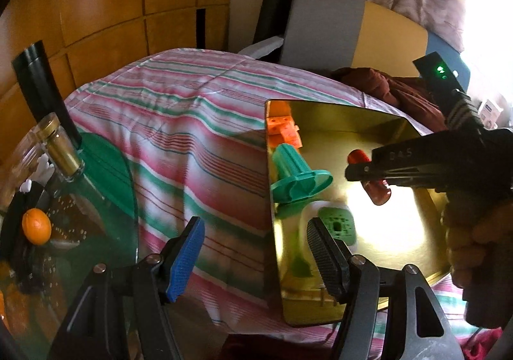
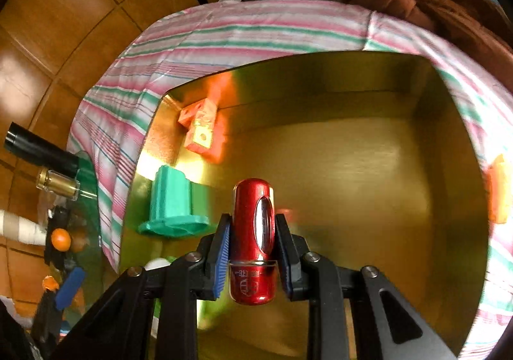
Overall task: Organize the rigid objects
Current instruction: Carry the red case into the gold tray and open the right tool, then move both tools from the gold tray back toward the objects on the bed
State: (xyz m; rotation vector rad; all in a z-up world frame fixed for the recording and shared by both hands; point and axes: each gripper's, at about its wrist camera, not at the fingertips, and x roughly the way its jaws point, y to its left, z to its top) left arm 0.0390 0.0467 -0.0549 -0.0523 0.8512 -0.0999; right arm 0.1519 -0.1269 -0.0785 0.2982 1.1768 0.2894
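A shiny gold box (image 1: 368, 132) lies on a striped cloth (image 1: 179, 122). Inside it are a green flanged part (image 1: 298, 180), orange blocks (image 1: 285, 132) and a white and green piece (image 1: 338, 225). My right gripper (image 2: 253, 241) hangs over the gold box (image 2: 352, 151), shut on a red metal cylinder (image 2: 253, 231) that stands upright between the pads. The left wrist view shows the right gripper (image 1: 362, 167) and the red cylinder (image 1: 380, 193) from the side. My left gripper (image 1: 256, 260) is open, nothing between its pads, over the box's near left wall.
A glass table at the left bears a gold-capped jar (image 1: 61, 148), an orange fruit (image 1: 36, 227) and a black tube (image 1: 41, 87). A brown cloth (image 1: 384, 84) lies behind the box. A person's hand (image 1: 474, 231) holds the right gripper. An orange piece (image 2: 497, 193) sits beside the box's right wall.
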